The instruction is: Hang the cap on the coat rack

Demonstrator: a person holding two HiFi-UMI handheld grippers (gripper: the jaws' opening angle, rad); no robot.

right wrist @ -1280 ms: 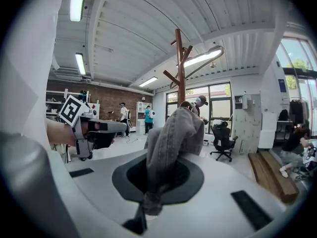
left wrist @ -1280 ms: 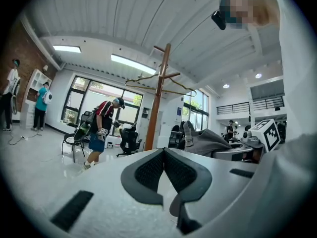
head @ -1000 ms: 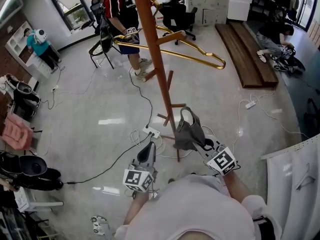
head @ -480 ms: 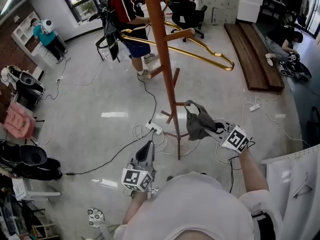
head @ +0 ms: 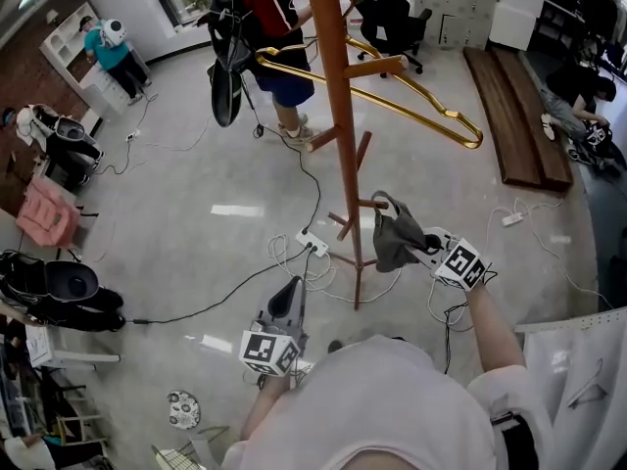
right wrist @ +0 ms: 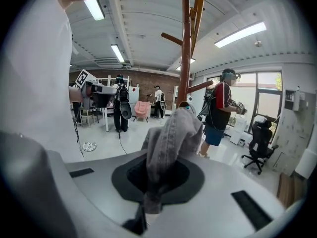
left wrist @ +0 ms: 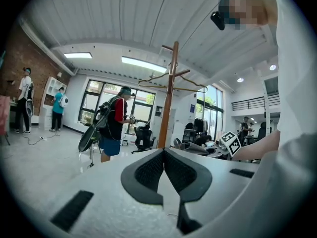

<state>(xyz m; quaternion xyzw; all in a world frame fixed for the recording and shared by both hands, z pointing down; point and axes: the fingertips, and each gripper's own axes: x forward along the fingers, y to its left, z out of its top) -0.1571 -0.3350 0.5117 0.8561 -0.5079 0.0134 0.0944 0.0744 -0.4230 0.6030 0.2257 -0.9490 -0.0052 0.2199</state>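
A grey cap (head: 393, 239) hangs from my right gripper (head: 418, 247), which is shut on its fabric just right of the brown wooden coat rack (head: 339, 116). In the right gripper view the cap (right wrist: 171, 138) drapes up from the shut jaws of the right gripper (right wrist: 156, 176), with the coat rack's pole and pegs (right wrist: 185, 58) right behind it. A short lower peg (head: 373, 203) sticks out close to the cap. My left gripper (head: 287, 303) is held low near the body, shut with nothing in it; the left gripper (left wrist: 163, 157) faces the coat rack (left wrist: 169, 98).
Gold hangers (head: 421, 104) hang off the rack's upper pegs. A power strip and cables (head: 312, 244) lie at the rack's base. A person in a red shirt (head: 269, 27) stands behind it. Wooden planks (head: 519, 116) lie at right, black bags (head: 54, 287) at left.
My right gripper has carried the cap outward from the body and up beside the rack's pole. The left gripper has stayed put.
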